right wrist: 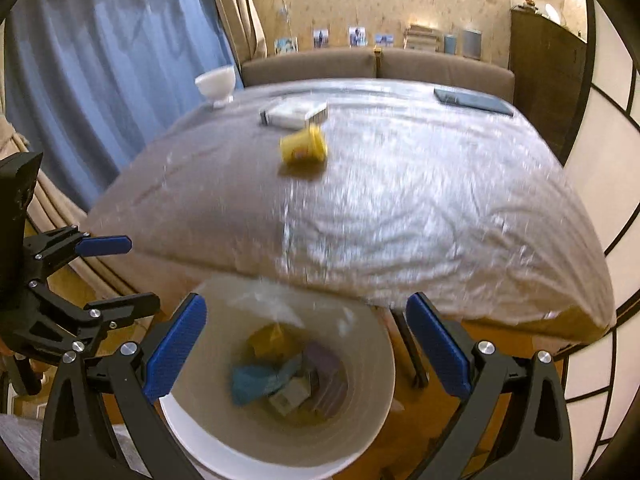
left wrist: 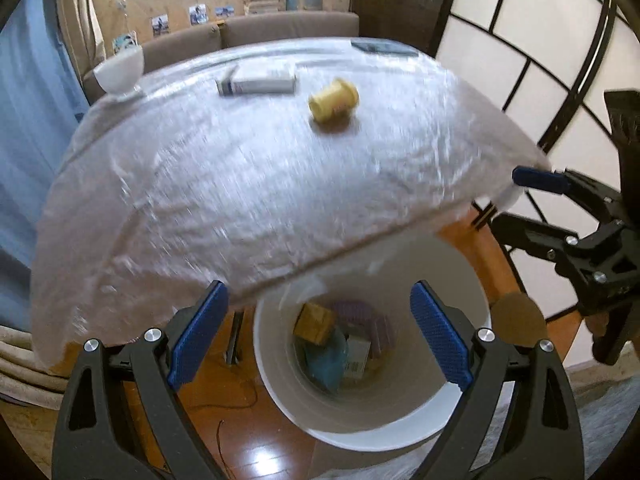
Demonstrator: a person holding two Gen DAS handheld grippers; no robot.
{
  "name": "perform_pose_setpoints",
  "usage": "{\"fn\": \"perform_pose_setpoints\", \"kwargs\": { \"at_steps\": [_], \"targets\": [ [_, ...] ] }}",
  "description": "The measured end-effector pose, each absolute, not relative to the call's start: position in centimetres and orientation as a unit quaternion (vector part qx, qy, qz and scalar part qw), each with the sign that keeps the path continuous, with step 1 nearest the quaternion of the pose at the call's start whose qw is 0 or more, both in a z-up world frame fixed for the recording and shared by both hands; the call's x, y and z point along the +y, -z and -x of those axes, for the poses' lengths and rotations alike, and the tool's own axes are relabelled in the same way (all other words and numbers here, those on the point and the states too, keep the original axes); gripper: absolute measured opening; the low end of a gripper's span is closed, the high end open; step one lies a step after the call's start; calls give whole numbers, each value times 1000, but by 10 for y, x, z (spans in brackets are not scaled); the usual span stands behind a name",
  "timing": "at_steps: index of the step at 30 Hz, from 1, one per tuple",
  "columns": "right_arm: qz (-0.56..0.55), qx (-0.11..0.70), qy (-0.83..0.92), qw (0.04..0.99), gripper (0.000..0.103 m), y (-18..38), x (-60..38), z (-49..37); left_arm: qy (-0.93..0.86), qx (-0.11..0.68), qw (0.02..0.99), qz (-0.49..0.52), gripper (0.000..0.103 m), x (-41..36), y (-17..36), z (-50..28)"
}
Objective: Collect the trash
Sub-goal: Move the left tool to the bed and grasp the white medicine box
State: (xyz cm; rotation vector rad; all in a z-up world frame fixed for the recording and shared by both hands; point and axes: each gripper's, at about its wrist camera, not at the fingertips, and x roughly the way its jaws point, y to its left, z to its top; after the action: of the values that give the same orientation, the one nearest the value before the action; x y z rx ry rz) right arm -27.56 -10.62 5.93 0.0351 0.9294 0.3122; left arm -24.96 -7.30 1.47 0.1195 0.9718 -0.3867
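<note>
lying on its side on the table (left wrist: 160, 200), the yellow cup (left wrist: 334, 100) is the nearest trash left up there, with a white box (left wrist: 256, 82) just behind it and a white bowl (left wrist: 120, 70) at the far left corner. a dark flat thing (right wrist: 472, 101) sits at the far right edge; i cannot tell what it is. below the near edge stands the white bin (left wrist: 372, 420), already holding a yellow carton, a blue wrapper, a purple piece and a small box.

both tongs hang over the bin, well apart from the cup. the left gripper (left wrist: 316, 340) is spread wide and holds nothing; the right gripper (right wrist: 306, 352) is likewise wide and empty.

the cup is round and lying down, so a careless nudge from one pad could roll it away, perhaps off the plastic-covered table. the slick cover may also bunch under a low finger and drag the box along. reaching across the bin, an elbow or tong could tip it.
</note>
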Motion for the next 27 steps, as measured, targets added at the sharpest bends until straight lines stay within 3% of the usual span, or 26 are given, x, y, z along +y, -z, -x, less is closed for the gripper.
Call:
{"fn": "perform_pose_setpoints", "kwargs": {
  "at_steps": [17, 27],
  "targets": [
    [23, 409, -164, 897, 98, -67, -73, 212, 152, 396, 900, -102, 94, -66, -57, 155],
    [22, 436, -165, 884, 98, -45, -41, 164, 190, 436, 876, -82, 94, -82, -39, 63]
  ]
}}
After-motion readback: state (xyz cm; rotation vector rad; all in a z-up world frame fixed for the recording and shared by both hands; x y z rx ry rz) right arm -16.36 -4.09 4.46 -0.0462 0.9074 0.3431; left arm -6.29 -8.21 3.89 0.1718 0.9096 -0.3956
